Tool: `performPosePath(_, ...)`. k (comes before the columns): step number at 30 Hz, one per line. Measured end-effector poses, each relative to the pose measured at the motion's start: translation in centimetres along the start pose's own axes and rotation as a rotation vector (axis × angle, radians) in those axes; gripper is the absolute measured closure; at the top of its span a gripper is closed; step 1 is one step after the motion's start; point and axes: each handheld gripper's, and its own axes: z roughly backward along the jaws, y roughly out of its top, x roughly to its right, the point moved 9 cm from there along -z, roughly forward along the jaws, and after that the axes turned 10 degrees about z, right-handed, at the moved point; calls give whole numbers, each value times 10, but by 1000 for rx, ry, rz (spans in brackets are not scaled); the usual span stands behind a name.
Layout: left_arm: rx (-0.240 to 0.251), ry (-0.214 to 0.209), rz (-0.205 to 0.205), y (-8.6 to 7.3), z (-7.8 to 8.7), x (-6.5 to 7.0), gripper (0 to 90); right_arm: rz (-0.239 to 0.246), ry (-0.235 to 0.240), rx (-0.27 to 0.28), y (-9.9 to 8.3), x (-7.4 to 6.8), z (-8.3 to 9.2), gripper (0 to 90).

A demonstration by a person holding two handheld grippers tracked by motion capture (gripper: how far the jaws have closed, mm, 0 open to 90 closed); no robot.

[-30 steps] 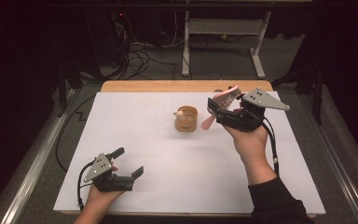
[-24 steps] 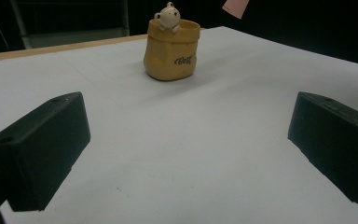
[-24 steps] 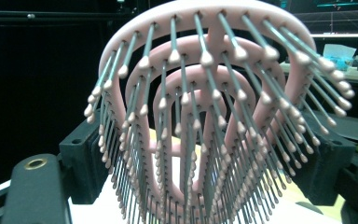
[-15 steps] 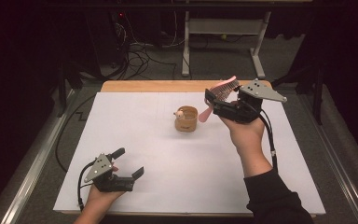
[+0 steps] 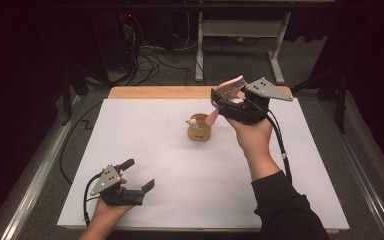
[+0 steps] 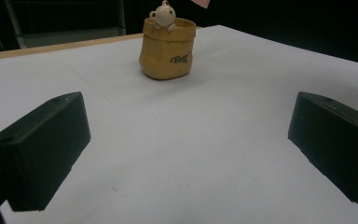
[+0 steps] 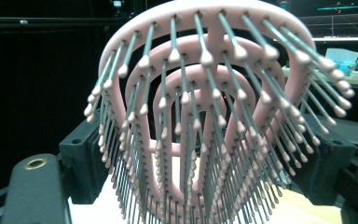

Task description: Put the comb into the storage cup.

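Observation:
My right gripper hangs above the back of the table, shut on a pink hairbrush with grey ball-tipped bristles. In the right gripper view the brush head stands between the two black jaws, bristles toward the camera. Its pink handle end points down just right of a small yellow pot with a bear figure on its rim. The left gripper rests open on the white sheet at the front left, nothing between its jaws. In the left gripper view the pot stands well ahead.
A white sheet covers the table, and a strip of bare wood shows at the back edge. A metal rail runs along the left side. Cables and a white desk frame lie on the floor beyond.
The right hand has carried the hairbrush to the left and a little higher, nearer the pot. The left gripper has stayed where it was.

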Motion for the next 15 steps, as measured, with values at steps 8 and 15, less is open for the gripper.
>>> performPosePath(8,-1,-3,5,-1,0,0,0,-22,-2,-3,-6,0,-18,206)
performPosePath(15,1,-6,6,0,1,0,0,-30,-6,-15,-11,1,-30,206)
